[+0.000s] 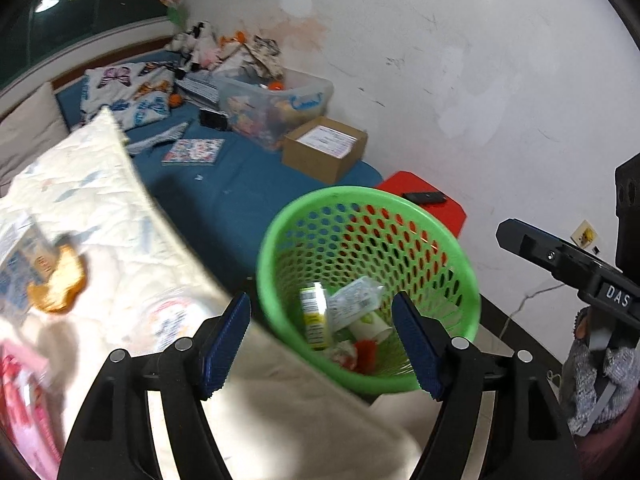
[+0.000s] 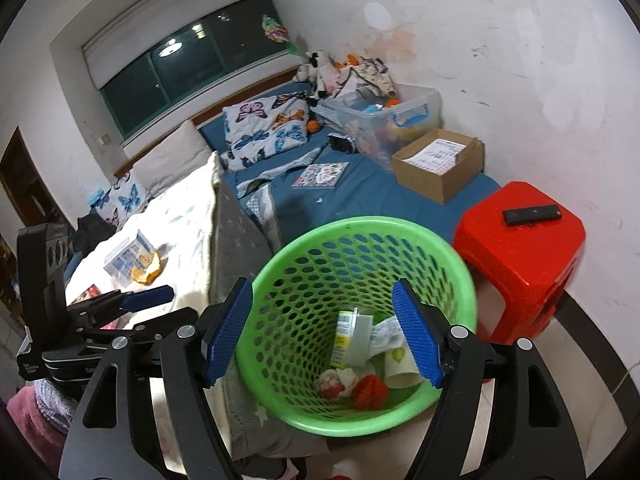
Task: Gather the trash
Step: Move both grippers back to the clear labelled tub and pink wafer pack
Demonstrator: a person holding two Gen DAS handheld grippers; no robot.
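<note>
Both jaws wide apart, nothing between the pads: left hand-held gripper (image 1: pixel 320 344) and right hand-held gripper (image 2: pixel 322 332) alike empty, poised above the green basket (image 2: pixel 468 280) on the floor at the foot of the bed (image 2: pixel 360 196). Already in the basket: a small carton (image 2: pixel 345 336), a paper cup (image 2: pixel 400 368), crumpled wrappers and a red scrap (image 2: pixel 370 392). Left on the cream quilt (image 2: pixel 188 216), well apart from the basket: a blue-and-white box (image 2: pixel 128 258) with an orange peel-like scrap (image 2: pixel 146 272) touching its near side, plus something pink (image 1: pixel 24 400) at the quilt's near edge, too blurred to name. Probably between drops, next pick yet to be chosen. Best handled by swinging the left one back over the quilt, nearer as it is to that litter. Worth taking the box across its narrow faces, pads square, squeezing lightly to avoid crushing or slipping. Better to lift the peel separately, low and from the side, without pinching quilt fabric. Safest to release only once well inside the rim, given the basket's lightness and risk of tipping.
</note>
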